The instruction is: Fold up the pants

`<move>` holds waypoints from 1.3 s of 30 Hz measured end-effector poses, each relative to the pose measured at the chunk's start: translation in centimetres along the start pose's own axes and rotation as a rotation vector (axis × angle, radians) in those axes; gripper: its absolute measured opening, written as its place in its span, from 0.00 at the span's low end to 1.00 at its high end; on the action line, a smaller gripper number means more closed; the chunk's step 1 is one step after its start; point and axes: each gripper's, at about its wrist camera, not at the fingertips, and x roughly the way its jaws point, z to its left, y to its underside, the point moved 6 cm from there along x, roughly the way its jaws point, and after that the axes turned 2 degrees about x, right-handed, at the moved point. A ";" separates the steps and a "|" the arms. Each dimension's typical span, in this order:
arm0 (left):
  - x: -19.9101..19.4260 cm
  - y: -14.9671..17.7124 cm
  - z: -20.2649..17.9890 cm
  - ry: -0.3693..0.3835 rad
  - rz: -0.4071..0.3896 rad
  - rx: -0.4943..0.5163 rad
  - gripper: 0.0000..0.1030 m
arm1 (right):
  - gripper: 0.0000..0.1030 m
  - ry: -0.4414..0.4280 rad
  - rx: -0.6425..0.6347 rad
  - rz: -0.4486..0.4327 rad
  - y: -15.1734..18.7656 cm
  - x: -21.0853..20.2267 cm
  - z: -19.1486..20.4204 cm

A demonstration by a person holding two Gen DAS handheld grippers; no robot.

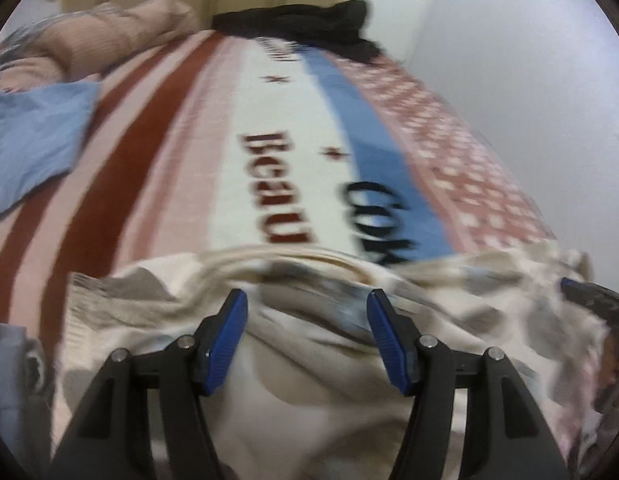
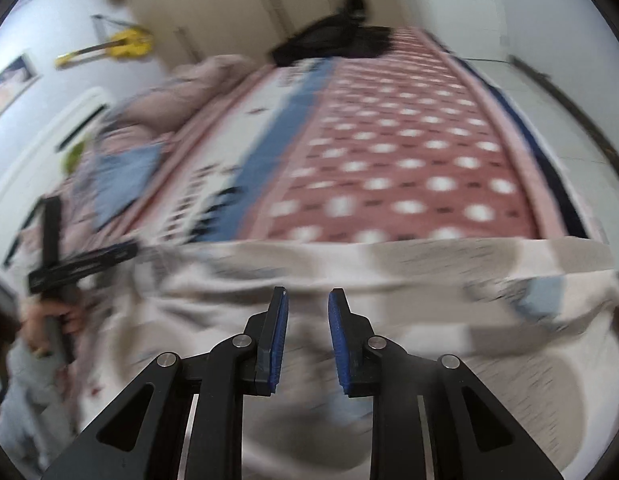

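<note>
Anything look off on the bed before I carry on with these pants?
The cream pants lie bunched and wrinkled at the near edge of the bed, not spread flat. A blue garment and a dark heap also lie on the bed, well apart from them. Blur hides finer detail.

My left gripper (image 1: 307, 336): black angular arms, ribbed blue pads, round silver pivot screws at each joint.
My right gripper (image 2: 308, 340): same black frame with triangular cut-outs, blue pads, silver screws, pale slots along the arms.
My left hand (image 2: 49, 320): wraps a black handle.
My sleeve (image 2: 25, 392): light grey.
</note>
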 end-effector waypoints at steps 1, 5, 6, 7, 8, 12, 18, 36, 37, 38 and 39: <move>-0.3 0.4 -1.0 0.039 0.011 0.025 0.59 | 0.17 -0.011 -0.033 0.011 0.3 0.2 1.2; -0.1 2.3 -4.1 0.079 0.064 0.126 0.60 | 0.17 -0.045 -0.091 0.079 1.7 2.4 4.2; 0.3 2.7 -4.5 0.079 0.076 0.142 0.60 | 0.17 -0.037 -0.100 0.081 1.7 2.9 4.3; 0.6 3.0 -4.6 0.075 0.084 0.149 0.60 | 0.17 -0.030 -0.103 0.083 1.7 3.5 4.2; 1.1 3.3 -4.7 0.066 0.095 0.152 0.60 | 0.17 -0.030 -0.084 0.095 1.6 4.3 3.8; 3.1 2.9 -4.1 0.061 0.129 0.130 0.59 | 0.12 -0.017 -0.031 0.134 1.3 6.7 2.5; 4.4 -0.8 -2.7 0.031 0.089 0.082 0.60 | 0.10 0.056 0.000 0.082 -1.7 7.9 0.4; 3.4 2.1 -2.0 0.039 0.107 0.091 0.63 | 0.18 -0.036 -0.091 0.153 1.8 6.1 4.1; 3.5 2.4 -2.0 0.033 0.107 0.098 0.63 | 0.18 -0.007 -0.094 0.155 2.1 6.5 3.8; 3.4 2.6 -2.0 0.025 0.106 0.103 0.63 | 0.15 0.007 -0.090 0.149 2.0 6.8 3.4; 3.3 2.6 -2.0 0.018 0.104 0.105 0.63 | 0.15 0.020 -0.074 0.131 1.6 7.1 2.6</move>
